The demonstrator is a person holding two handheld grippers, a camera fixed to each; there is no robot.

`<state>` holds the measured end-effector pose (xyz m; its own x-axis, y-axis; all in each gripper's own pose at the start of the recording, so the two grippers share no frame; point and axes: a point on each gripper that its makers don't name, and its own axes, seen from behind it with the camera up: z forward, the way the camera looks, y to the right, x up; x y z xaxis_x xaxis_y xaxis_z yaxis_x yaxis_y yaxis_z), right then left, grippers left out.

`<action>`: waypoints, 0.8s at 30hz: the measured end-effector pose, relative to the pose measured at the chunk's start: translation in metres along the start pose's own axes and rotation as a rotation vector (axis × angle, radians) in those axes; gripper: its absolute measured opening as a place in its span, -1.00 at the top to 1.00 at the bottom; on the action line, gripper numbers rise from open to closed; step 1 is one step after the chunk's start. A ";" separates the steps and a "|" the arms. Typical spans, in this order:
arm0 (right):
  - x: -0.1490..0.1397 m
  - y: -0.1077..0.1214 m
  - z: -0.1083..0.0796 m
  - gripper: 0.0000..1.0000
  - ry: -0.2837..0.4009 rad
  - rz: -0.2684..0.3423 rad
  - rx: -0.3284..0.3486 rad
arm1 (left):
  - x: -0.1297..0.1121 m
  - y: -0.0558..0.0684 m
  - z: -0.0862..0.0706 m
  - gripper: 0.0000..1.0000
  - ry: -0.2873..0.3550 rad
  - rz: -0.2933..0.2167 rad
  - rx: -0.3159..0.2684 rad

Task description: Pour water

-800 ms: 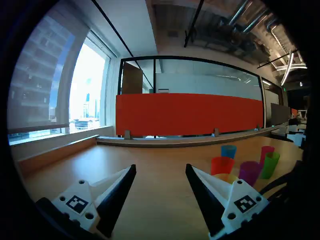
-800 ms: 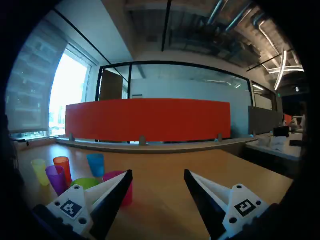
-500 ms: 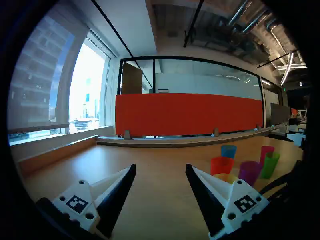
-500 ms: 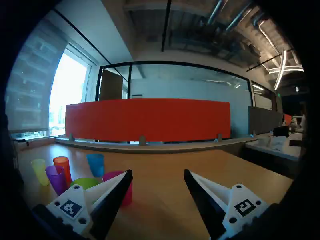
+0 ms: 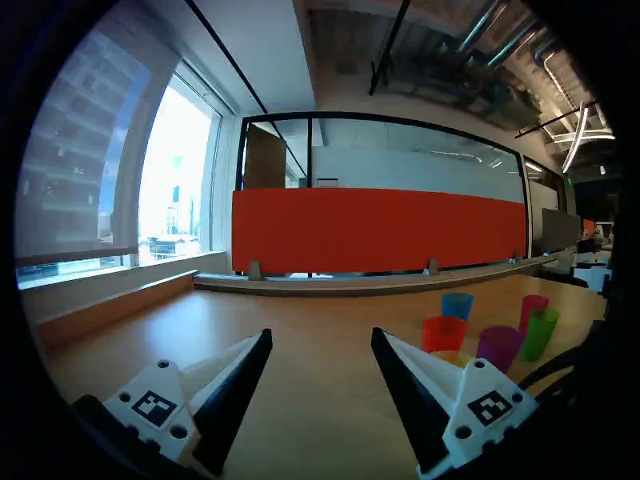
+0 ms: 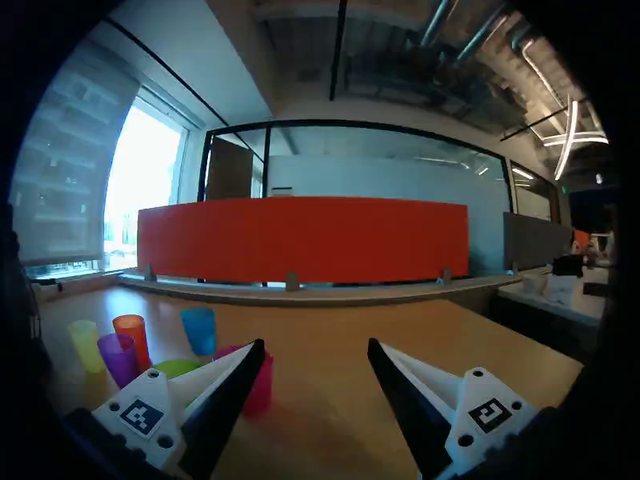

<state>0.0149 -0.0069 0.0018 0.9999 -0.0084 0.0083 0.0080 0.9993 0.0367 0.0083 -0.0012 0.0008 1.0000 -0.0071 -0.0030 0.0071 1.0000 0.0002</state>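
Note:
Several coloured plastic cups stand together on the wooden table (image 5: 320, 320). In the left gripper view they are at the right: a blue cup (image 5: 458, 305), an orange cup (image 5: 444, 333), a purple cup (image 5: 499, 346), a green cup (image 5: 541, 331), a pink cup (image 5: 532, 308). My left gripper (image 5: 321, 333) is open and holds nothing, left of the cups. In the right gripper view the cups are at the left: yellow cup (image 6: 86, 345), purple cup (image 6: 118, 358), orange cup (image 6: 131, 336), blue cup (image 6: 198, 330), green cup (image 6: 178, 368), pink cup (image 6: 260, 384) just behind my left finger. My right gripper (image 6: 316, 344) is open and holds nothing.
A red divider panel (image 5: 376, 228) runs along the table's far edge. Large windows (image 5: 172, 192) and a wooden ledge (image 5: 104, 304) lie to the left. Another desk (image 6: 552, 292) with items stands at the far right.
The right gripper view has shifted slightly, so the cups sit a little further right in it. The left gripper view is nearly the same.

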 end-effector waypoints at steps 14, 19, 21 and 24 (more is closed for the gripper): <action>0.060 -0.001 0.009 -1.00 -0.021 -0.035 0.026 | 0.074 -0.012 0.011 -0.83 0.016 0.007 0.001; 0.091 -0.002 0.014 -1.00 -0.019 -0.004 0.043 | 0.104 -0.012 0.015 -0.84 0.030 0.008 -0.018; 0.103 -0.003 0.017 -1.00 -0.020 0.000 0.047 | 0.117 -0.011 0.017 -0.84 0.034 0.013 -0.026; 0.121 -0.005 0.020 -1.00 -0.012 -0.013 0.056 | 0.135 -0.010 0.018 -0.83 0.044 0.028 -0.034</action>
<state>0.1358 -0.0136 0.0228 0.9996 -0.0218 0.0194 0.0199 0.9955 0.0929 0.1437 -0.0126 0.0188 0.9987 0.0202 -0.0470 -0.0218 0.9992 -0.0331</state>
